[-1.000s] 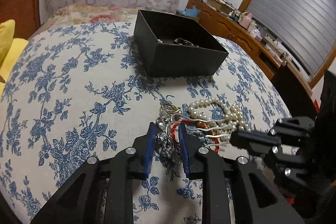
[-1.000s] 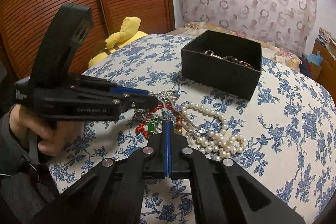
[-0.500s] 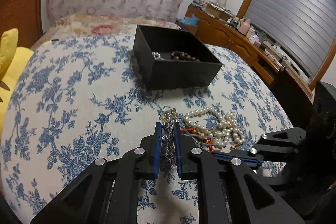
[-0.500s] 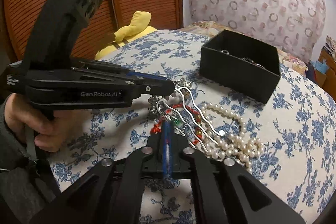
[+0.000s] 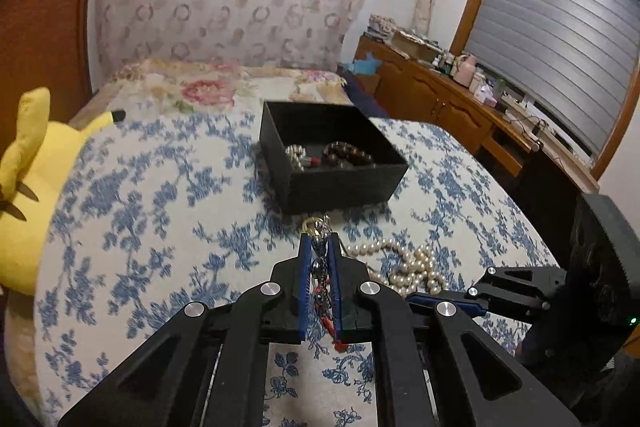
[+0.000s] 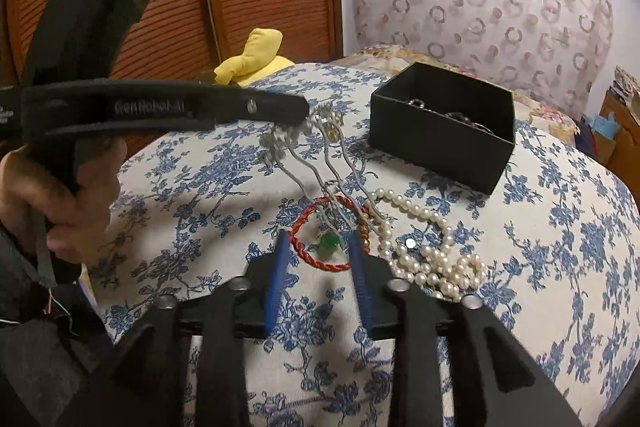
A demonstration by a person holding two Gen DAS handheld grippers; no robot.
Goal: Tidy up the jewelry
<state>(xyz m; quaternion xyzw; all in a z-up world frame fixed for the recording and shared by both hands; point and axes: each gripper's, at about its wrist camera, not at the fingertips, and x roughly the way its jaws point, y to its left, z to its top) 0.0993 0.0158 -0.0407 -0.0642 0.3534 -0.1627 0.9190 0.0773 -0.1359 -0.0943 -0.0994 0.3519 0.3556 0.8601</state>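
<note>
In front of the black box (image 6: 442, 129), the left gripper (image 5: 319, 247) pinches a silver hair comb (image 6: 320, 155) by its ornate head, prongs trailing onto the bed (image 6: 560, 227). The right gripper (image 6: 318, 251) is spread around a red cord bracelet (image 6: 320, 233): light, limp, likely to snag.

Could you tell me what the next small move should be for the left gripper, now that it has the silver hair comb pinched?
Probably carry it forward over the black box and release it there. The left gripper is shut on the silver hair comb, lifted clear of the floral cloth. The open right gripper brackets the red cord bracelet, so that and the pearl necklace can follow.
</note>
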